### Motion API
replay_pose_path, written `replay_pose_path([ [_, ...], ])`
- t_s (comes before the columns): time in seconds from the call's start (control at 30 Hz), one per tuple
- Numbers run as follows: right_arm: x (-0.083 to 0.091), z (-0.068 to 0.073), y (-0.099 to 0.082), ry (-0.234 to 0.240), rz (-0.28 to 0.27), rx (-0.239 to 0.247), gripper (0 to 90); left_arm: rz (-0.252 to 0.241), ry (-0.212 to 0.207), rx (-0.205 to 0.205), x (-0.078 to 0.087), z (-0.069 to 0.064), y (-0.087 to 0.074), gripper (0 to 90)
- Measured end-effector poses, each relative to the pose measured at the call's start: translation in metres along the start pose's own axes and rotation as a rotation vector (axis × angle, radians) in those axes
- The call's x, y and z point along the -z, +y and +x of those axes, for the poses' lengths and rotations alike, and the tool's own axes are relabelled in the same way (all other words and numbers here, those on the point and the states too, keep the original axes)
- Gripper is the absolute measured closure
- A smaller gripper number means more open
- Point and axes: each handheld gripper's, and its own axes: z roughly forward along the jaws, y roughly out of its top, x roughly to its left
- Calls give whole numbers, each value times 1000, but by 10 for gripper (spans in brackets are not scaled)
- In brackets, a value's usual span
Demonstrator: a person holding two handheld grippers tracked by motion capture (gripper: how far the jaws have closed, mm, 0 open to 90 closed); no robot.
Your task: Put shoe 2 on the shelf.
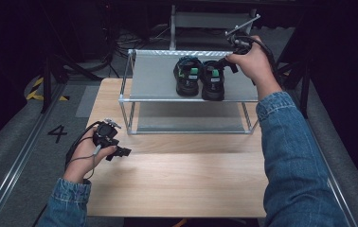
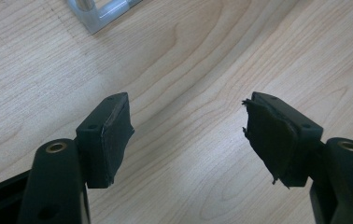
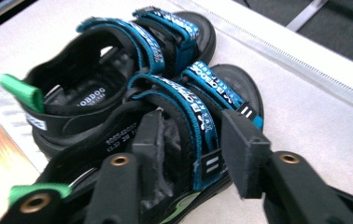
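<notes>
Right gripper (image 1: 228,60) over right sandal (image 1: 213,80) on top shelf of rack (image 1: 153,78), jaws straddling blue strap (image 3: 198,116), pads apart, no visible clamp (one pad inside the shoe, one outside). Left sandal (image 1: 187,75) just beside, touching. Left gripper (image 1: 120,152) low over table (image 1: 177,184), jaws wide apart, nothing between.

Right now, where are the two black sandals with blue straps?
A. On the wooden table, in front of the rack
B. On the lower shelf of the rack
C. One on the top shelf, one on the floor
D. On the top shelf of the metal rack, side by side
D: the high view shows both sandals standing next to each other on the top shelf of the metal rack, with the right gripper at the right-hand sandal.
</notes>
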Motion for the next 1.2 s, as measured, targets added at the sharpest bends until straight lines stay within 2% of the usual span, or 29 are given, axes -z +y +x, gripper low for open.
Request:
replay_pose_path([
  [0.1,11,4,-3,-12,-56,2,535,0,1,-4,0,-1,0,315],
  [0.13,11,4,-3,-12,-56,2,535,0,1,-4,0,-1,0,315],
  [0.17,21,7,-7,-27,-97,0,526,4,-1,-4,-1,-1,0,315],
  [0.23,32,12,-12,-34,-129,0,520,6,0,-4,-1,-1,1,315],
  [0.27,32,12,-12,-34,-129,0,520,7,-1,-2,-1,-2,1,315],
  [0.4,56,26,-25,-51,-192,12,524,7,0,-11,-1,-3,2,314],
  [0.47,66,39,-35,-26,-218,-2,564,12,3,-14,-2,-4,2,313],
  [0.53,70,51,-44,8,-202,6,596,15,-2,-14,-2,-5,3,313],
  [0.6,69,56,-49,18,-186,15,611,16,1,-14,-2,-5,3,313],
  [0.7,62,67,-65,45,-137,35,652,16,1,-17,-2,-6,3,313],
  [0.8,55,69,-74,50,-110,41,678,18,0,-19,-3,-7,4,313],
  [0.83,46,70,-82,60,-81,37,717,21,1,-21,-4,-8,4,313],
  [1.0,29,72,-98,98,-23,10,830,23,2,-18,-4,-7,3,313],
  [1.2,14,70,-103,95,-18,2,869,24,4,-16,-4,-6,2,312],
])
